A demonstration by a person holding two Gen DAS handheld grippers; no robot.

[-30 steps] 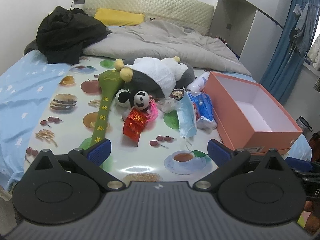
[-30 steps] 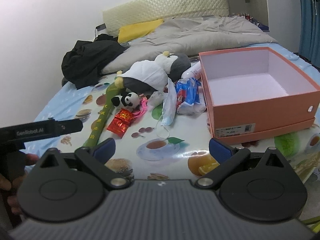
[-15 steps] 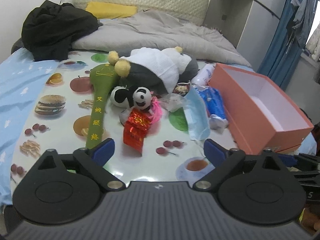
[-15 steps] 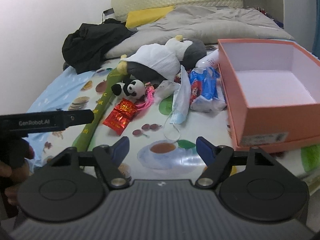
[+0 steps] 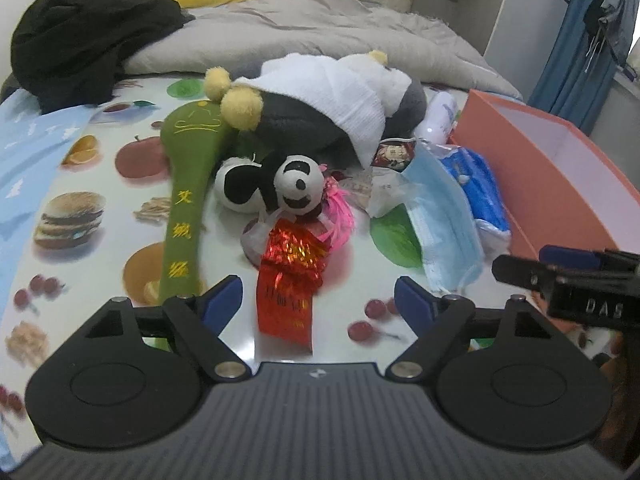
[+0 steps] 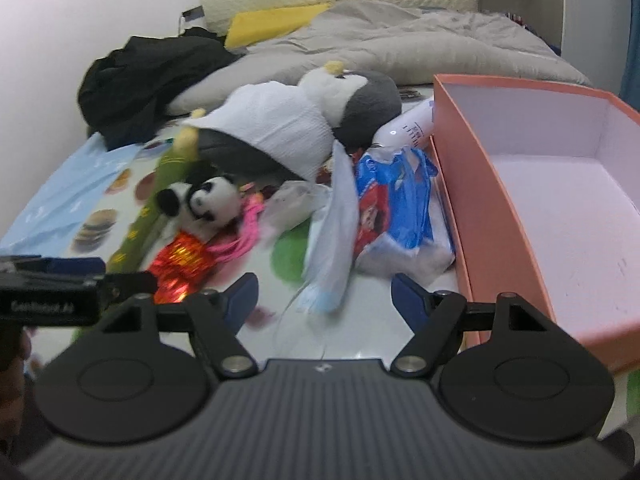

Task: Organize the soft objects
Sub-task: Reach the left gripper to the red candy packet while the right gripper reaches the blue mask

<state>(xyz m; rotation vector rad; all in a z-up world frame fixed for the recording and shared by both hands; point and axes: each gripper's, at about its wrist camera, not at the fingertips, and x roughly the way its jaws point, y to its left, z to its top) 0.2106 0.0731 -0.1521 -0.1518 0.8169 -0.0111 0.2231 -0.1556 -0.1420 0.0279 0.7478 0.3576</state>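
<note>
1. Both hand-held grippers have come down and forward toward the pile on the bed since a second ago; the toys now fill much more of each view, and the orange box (image 6: 500, 216) sits closer at the right.
2. Left hand-held gripper (image 5: 318, 294): its jaws are closing from their widest, nothing between the pads yet. The red foil packet (image 5: 290, 280) lies in the lower middle of the frame, directly ahead in the gap, with the small panda toy (image 5: 276, 184) just above it and the green plush stick (image 5: 188, 204) to the left.
3. Right hand-held gripper (image 6: 324, 296): open, narrower than a second ago, holding nothing. The blue face mask (image 6: 332, 232) lies at mid-frame, its lower end just ahead of the gap; the blue snack bag (image 6: 400, 204) lies to its right against the box.
4. My reading: this is the approach to a first pick, one item per hand, and the box is empty, so sorting has barely begun.
</note>
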